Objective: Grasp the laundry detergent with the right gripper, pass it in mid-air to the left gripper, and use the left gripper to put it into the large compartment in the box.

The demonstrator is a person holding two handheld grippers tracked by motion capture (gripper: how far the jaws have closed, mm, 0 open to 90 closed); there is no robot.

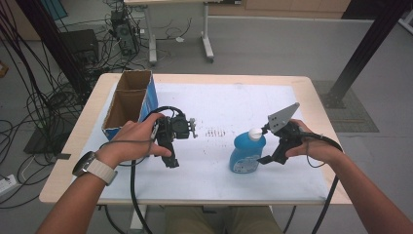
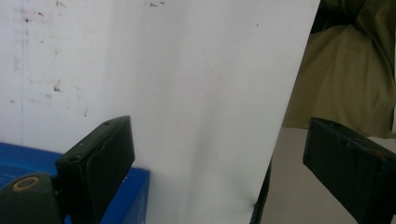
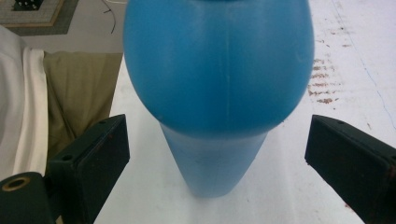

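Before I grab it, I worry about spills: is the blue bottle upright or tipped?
Upright: the blue bottle stands on its base on the table, white cap on top.

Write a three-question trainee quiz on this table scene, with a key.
1. True or false: the right gripper has its jaws shut on the blue bottle.
2. What stands at the table's far left corner? A) a cardboard box B) a metal bowl C) a stack of plates
3. Fill in: the bottle's cap is ____ in colour.

Key
1. False: the jaws stand open, one on each side of the bottle, not touching it.
2. A
3. White
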